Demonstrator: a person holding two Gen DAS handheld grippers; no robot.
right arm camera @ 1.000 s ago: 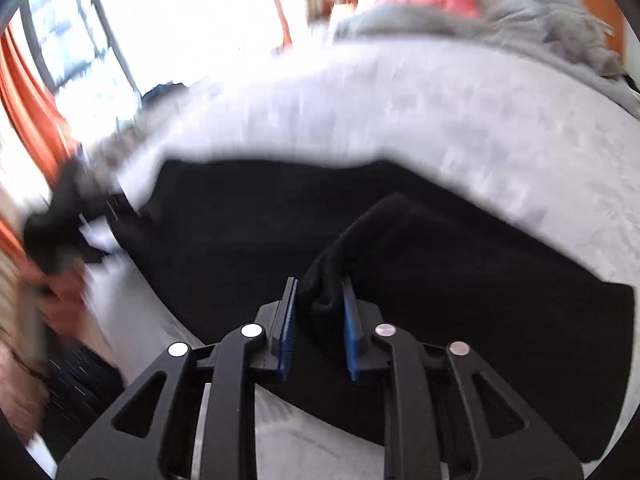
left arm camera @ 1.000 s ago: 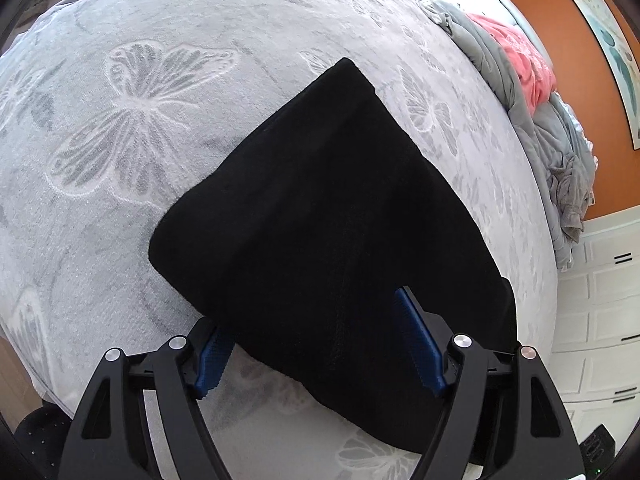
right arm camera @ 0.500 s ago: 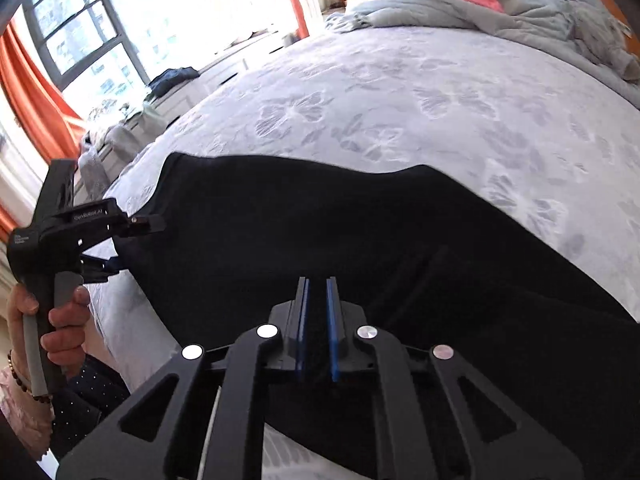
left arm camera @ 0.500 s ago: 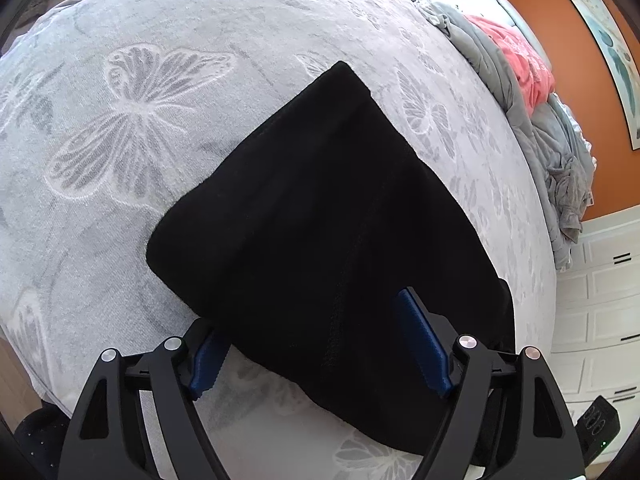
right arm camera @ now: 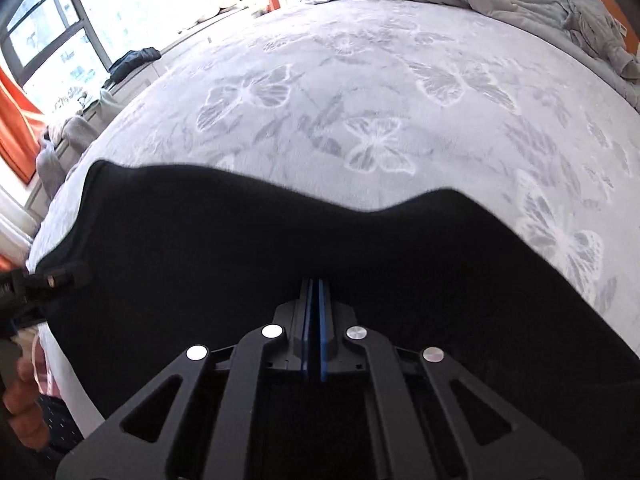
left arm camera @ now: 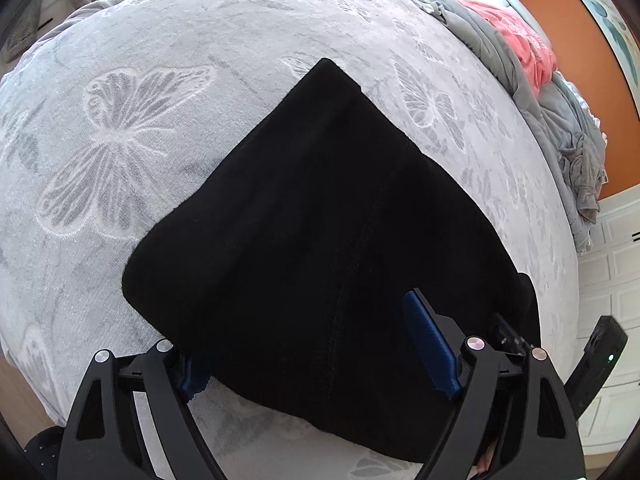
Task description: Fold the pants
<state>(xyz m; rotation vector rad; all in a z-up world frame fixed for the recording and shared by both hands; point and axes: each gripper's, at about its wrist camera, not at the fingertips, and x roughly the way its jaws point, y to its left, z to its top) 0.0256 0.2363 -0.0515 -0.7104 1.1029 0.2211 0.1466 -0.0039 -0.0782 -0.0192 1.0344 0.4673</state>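
Note:
The black pants (left arm camera: pixel 320 224) lie folded flat on the grey butterfly bedspread (left arm camera: pixel 120 128), near its front edge. My left gripper (left arm camera: pixel 316 344) is open, its blue pads spread wide at the pants' near edge; the left pad is partly under the fabric. In the right wrist view the pants (right arm camera: pixel 240 240) fill the lower half. My right gripper (right arm camera: pixel 315 292) is shut with blue pads together, just over the pants; no fabric shows between them. The left gripper (right arm camera: pixel 52 280) shows at the far left.
A heap of grey bedding and a pink garment (left arm camera: pixel 528 44) lies at the bed's far side. White cabinets (left arm camera: pixel 612 264) stand at the right. A window with orange curtains (right arm camera: pixel 16 120) is at the left in the right wrist view.
My right gripper let go of the fold of black fabric it pinched a second ago and shut empty; the pants now lie flatter. My left gripper drew back slightly.

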